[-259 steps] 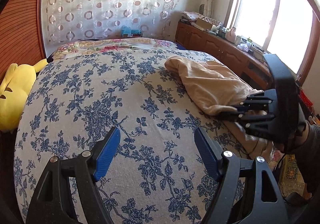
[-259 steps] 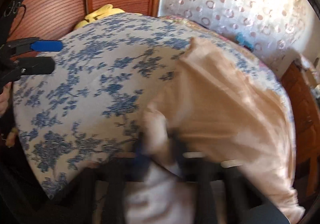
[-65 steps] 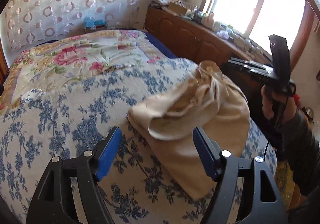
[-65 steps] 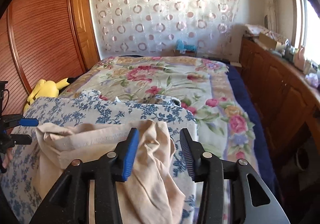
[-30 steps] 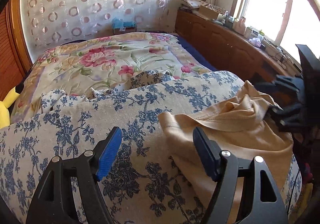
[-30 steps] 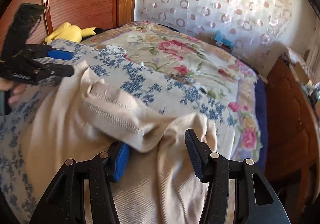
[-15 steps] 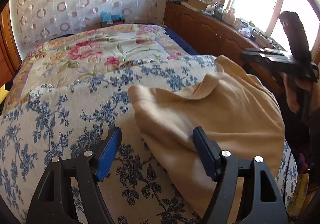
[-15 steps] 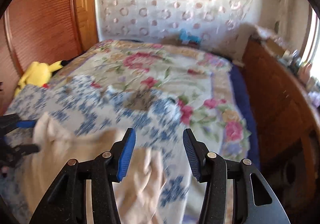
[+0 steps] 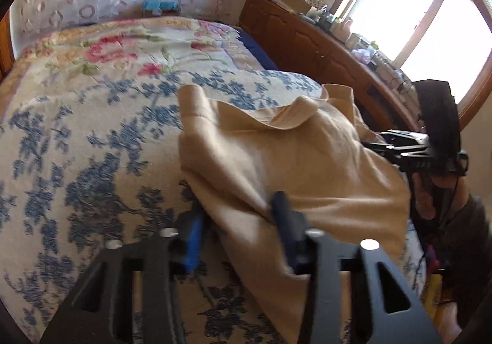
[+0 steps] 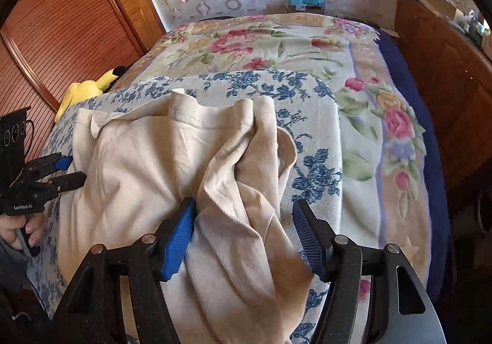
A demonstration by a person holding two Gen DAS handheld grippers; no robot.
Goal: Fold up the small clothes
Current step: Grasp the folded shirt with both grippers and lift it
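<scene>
The beige garment (image 10: 160, 165) lies crumpled on the blue-flowered blanket (image 10: 310, 116). My left gripper (image 9: 236, 233) straddles its near edge — blurred, so I cannot tell its grip. My right gripper (image 10: 243, 236) stands released, fabric bunched between its fingers.

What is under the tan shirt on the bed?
The tan shirt lies on a blue flowered blanket, which shows all around it. Anything else beneath the shirt is covered, so I cannot tell.

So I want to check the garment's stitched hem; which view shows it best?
The right wrist view: the beige garment lies sharp, its stitched hem in full view. The left wrist view is motion-blurred; there the hem shows only faintly, near the left gripper.
</scene>
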